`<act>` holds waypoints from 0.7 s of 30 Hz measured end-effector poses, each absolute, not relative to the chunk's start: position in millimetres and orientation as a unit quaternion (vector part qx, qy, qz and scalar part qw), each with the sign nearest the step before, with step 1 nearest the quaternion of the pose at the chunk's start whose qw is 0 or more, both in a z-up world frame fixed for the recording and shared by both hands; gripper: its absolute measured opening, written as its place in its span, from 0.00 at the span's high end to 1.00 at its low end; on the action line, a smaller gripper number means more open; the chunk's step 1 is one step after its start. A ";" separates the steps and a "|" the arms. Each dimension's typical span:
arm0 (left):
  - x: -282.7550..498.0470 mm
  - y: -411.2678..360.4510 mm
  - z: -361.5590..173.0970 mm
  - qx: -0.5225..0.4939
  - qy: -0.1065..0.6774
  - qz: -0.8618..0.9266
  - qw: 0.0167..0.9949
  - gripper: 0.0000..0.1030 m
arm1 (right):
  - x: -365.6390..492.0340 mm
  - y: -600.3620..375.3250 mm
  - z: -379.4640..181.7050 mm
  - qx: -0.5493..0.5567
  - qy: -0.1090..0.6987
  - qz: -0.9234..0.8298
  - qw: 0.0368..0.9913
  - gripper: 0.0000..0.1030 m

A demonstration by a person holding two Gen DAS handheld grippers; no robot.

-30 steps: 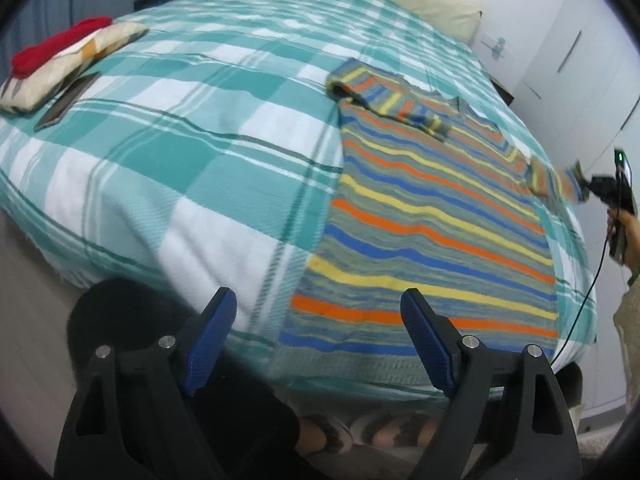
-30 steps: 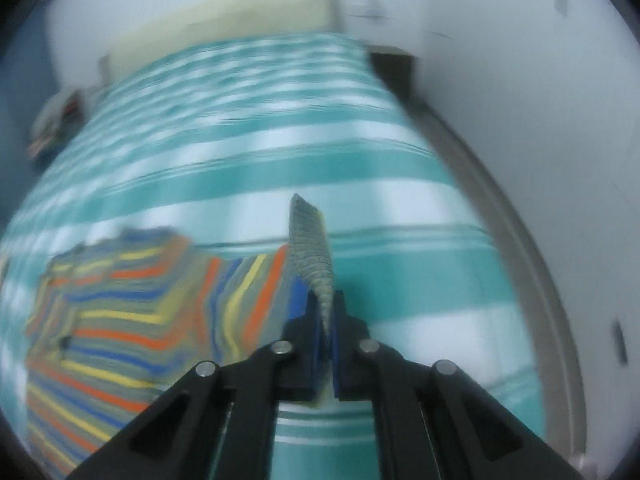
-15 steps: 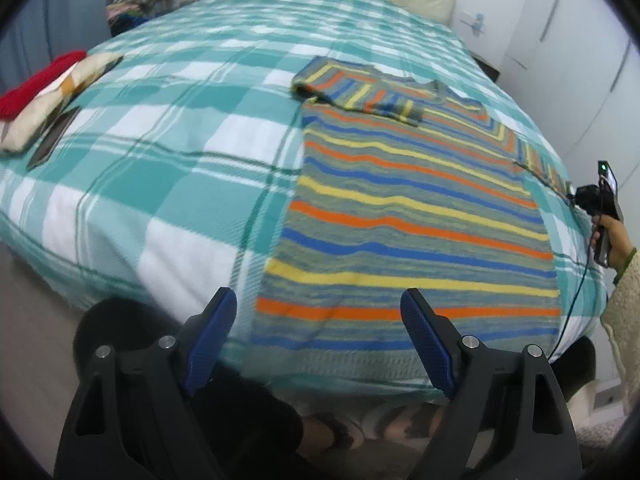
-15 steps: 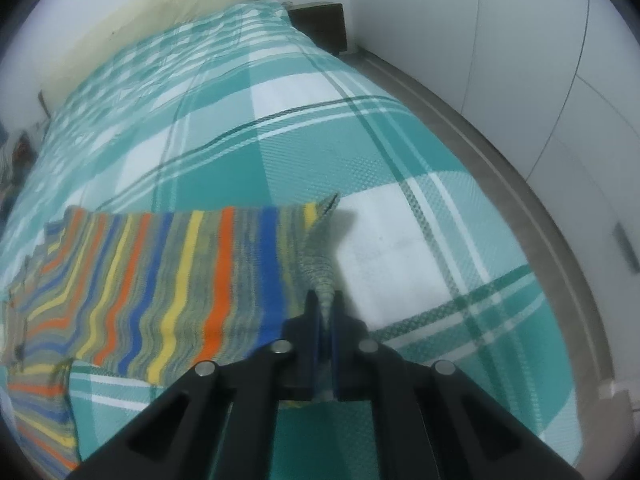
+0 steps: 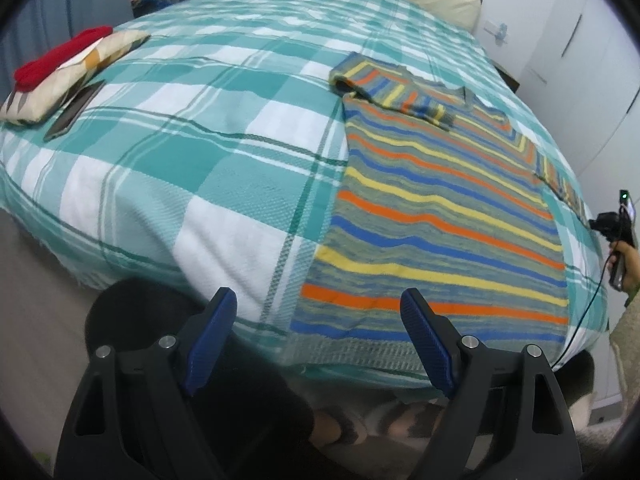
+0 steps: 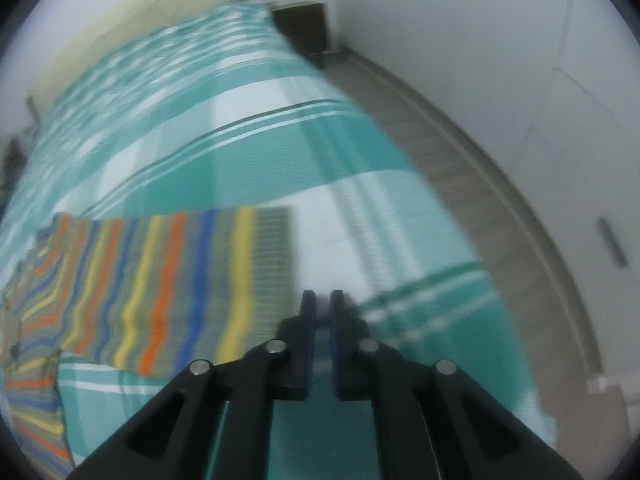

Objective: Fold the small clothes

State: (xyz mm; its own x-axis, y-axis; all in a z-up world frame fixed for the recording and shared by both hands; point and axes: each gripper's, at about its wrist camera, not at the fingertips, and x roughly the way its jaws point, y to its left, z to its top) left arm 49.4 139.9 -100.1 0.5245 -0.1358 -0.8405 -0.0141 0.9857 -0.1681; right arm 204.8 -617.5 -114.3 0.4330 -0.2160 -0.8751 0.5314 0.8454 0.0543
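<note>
Striped sweater (image 5: 436, 216) lies flat on the checked bedspread (image 5: 208, 168), hem at the bed's near edge. Left tongs (image 5: 320, 316) gape wide, empty, above that hem. Right tongs (image 6: 321, 312) stand barely parted beside the sleeve (image 6: 160, 284), gripping nothing.

Orange-yellow-blue striped sweater (image 5: 440, 216); teal-white plaid bedspread (image 5: 208, 152)

bed (image 5: 224, 148): teal plaid cover | wardrobe (image 6: 520, 80): white | floor (image 6: 432, 136): grey-brown | nightstand (image 6: 304, 28): dark
</note>
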 end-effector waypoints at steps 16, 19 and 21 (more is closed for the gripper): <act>137.6 63.1 35.6 0.071 0.417 -0.186 0.887 0.06 | 169.5 -574.2 -115.7 0.176 0.451 -0.143 0.863 0.84; 181.4 27.0 38.7 0.097 0.416 -0.220 0.877 0.06 | 141.9 -558.0 -99.8 0.173 0.430 -0.137 0.875 0.81; 217.4 -9.3 18.5 0.129 0.438 -0.241 0.856 0.06 | 126.9 -541.3 -95.8 0.156 0.425 -0.124 0.883 0.72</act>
State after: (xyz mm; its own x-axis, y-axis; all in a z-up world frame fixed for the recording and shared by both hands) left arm 217.4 -9.3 18.5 0.5001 -0.3007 -0.8121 0.5259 0.8505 0.0090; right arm 126.9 -541.3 -95.8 0.6076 -0.0873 -0.7894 0.3519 0.9207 0.1691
